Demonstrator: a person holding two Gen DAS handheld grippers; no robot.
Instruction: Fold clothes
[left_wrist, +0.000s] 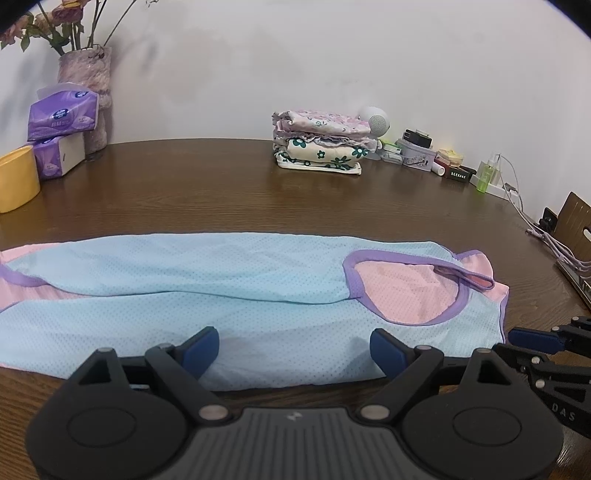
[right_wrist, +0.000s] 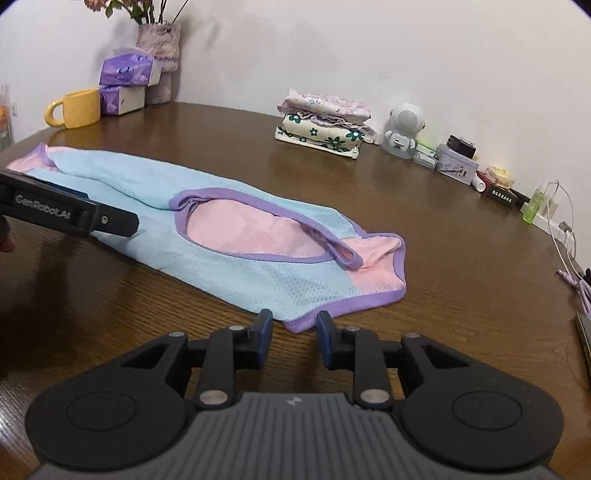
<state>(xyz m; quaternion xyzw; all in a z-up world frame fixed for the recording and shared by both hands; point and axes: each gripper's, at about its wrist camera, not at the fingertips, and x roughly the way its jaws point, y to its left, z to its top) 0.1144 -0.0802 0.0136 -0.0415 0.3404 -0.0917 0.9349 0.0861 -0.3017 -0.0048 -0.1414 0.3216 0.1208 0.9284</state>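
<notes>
A light blue mesh garment (left_wrist: 258, 295) with pink panels and purple trim lies flat and folded lengthwise on the brown wooden table (left_wrist: 258, 199). My left gripper (left_wrist: 295, 347) stands wide open over the garment's near edge, with only flat cloth between its blue pads. In the right wrist view the same garment (right_wrist: 258, 273) stretches away to the left. My right gripper (right_wrist: 294, 332) is open by a narrow gap at the purple-hemmed near corner, and its pads do not press the cloth. The left gripper's body (right_wrist: 74, 214) shows over the garment's left part.
A stack of folded floral clothes (left_wrist: 321, 144) sits at the back by the wall. Beside it are a small white robot-shaped speaker (right_wrist: 402, 129), boxes and bottles. A yellow mug (right_wrist: 77, 109), purple tissue packs (right_wrist: 125, 70) and a vase stand back left. Cables (right_wrist: 569, 236) lie at the right edge.
</notes>
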